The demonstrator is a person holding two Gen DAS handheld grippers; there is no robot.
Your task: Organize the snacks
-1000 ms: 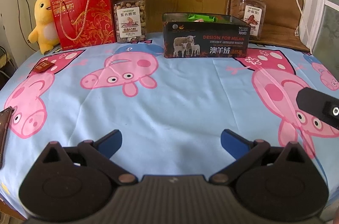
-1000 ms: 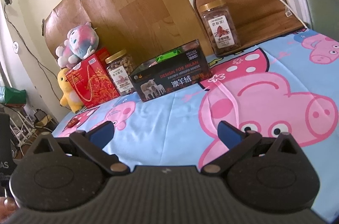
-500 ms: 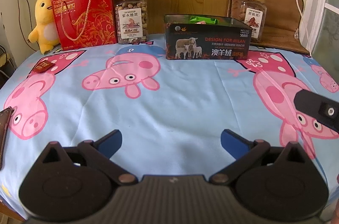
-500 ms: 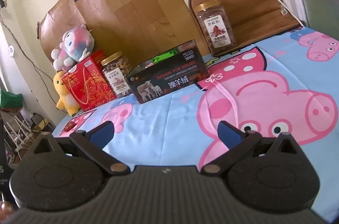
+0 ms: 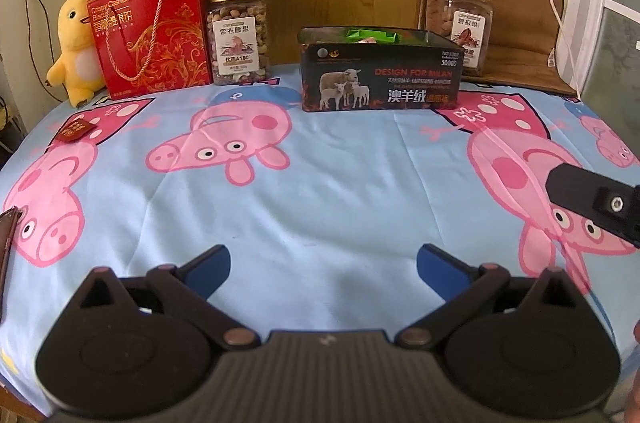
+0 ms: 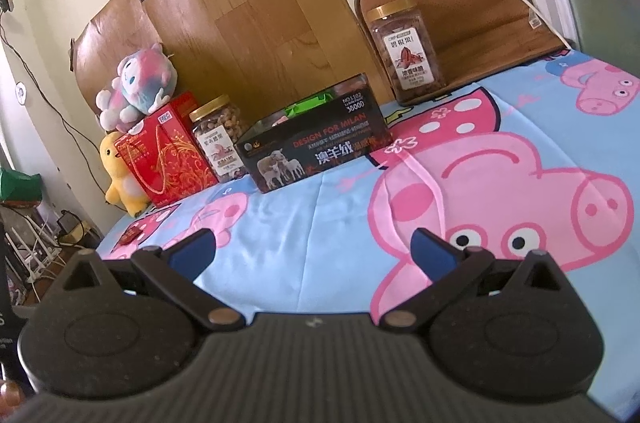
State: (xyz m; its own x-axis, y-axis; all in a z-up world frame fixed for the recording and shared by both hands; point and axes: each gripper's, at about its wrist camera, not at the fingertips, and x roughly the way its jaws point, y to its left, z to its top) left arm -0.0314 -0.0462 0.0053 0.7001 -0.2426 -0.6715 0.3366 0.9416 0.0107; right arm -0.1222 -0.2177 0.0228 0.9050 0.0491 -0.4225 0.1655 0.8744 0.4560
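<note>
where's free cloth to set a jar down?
Free: the wide middle of the tablecloth, between the black box and both open hand-held grippers. Crowded: the back row, with red gift bag, nut jar and a second jar.

Each hand-held gripper, left (image 5: pixel 323 265) and right (image 6: pixel 313 251), is built of ribbed black plastic, with copper-coloured pivot rivets and blue-padded fingers (image 5: pixel 208 265).

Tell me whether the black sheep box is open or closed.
Open. The black sheep box has no lid on top, and green packets show above its rim.
</note>
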